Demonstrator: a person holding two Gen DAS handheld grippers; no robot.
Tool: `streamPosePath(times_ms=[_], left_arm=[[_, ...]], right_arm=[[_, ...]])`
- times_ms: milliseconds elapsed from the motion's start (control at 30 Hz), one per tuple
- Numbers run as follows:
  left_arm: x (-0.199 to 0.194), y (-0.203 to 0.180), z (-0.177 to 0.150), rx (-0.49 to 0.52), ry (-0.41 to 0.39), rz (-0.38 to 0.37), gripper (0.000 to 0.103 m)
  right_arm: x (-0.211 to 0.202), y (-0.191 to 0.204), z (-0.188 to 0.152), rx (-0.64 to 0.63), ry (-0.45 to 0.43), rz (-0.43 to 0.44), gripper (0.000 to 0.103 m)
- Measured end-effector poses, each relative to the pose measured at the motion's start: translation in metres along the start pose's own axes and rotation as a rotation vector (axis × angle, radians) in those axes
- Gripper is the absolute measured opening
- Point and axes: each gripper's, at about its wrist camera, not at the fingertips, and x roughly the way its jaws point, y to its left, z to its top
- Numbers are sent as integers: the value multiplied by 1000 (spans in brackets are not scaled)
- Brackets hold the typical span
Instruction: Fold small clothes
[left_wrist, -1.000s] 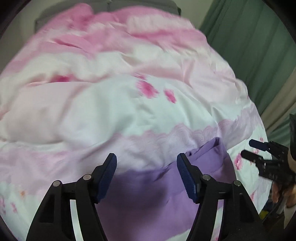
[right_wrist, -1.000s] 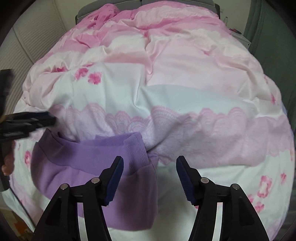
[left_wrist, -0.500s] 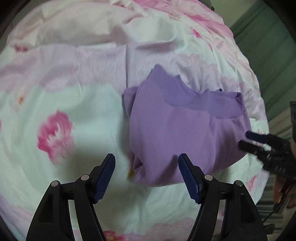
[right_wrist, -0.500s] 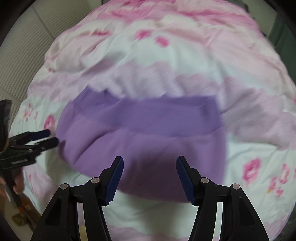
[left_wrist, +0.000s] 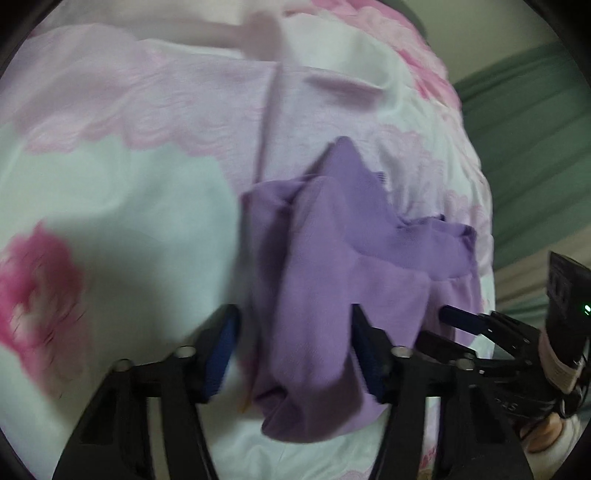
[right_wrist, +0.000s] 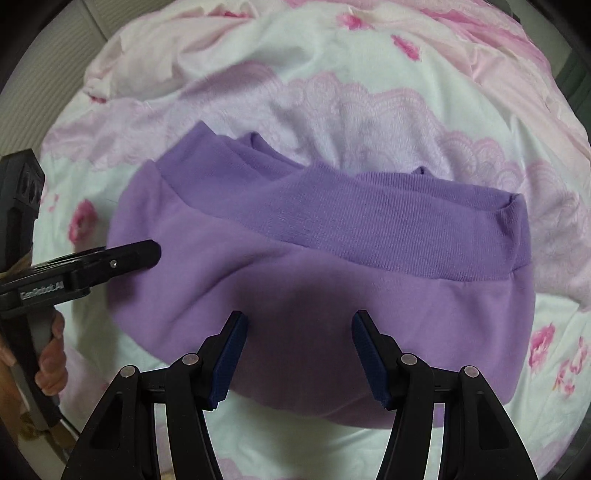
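- The purple garment (right_wrist: 317, 266) lies partly folded on the pink-and-white floral duvet (right_wrist: 369, 74), its ribbed band (right_wrist: 388, 229) on the far side, its long axis running across the right wrist view.
- The right gripper (right_wrist: 299, 354) points steeply down at the garment's near edge, roughly mid-width. Its jaws stand apart with cloth beneath the gap; the pads press on nothing.
- The left gripper (left_wrist: 291, 354) sits at the garment's left end, seen from the right wrist entering sideways over that end (right_wrist: 147, 254). Its jaws are closing with a bunched fold of cloth between them; the blurred picture does not show the pads pinching it yet.
- My judgement: the left gripper is nearer to a grasp, so the next move turns on that left end, carried along the long axis toward the right.
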Motion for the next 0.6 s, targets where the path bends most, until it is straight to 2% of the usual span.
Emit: streamPosePath(times_ms=[133, 267, 300, 333, 433, 500, 533, 600], left_arm=[[19, 6, 14, 25, 55, -27, 49], [26, 29, 16, -100, 57, -138, 47], [26, 29, 14, -119, 50, -149, 43], [25, 28, 10, -131, 50, -153, 33], [7, 22, 0, -177, 9, -181, 20], [-10, 8, -6, -166, -23, -162, 19], [-22, -1, -10, -142, -36, -125, 19], [-40, -24, -19, -76, -71, -121, 19]], right_arm=[[8, -4, -1, 15, 24, -2, 60], [14, 1, 2, 9, 33, -10, 60], [15, 1, 3, 9, 32, -11, 60], [16, 2, 2, 8, 33, -14, 60], [20, 3, 3, 7, 36, -14, 60], [23, 8, 5, 11, 38, -13, 60], [22, 6, 4, 15, 35, -8, 60], [17, 4, 3, 29, 26, 18, 60]])
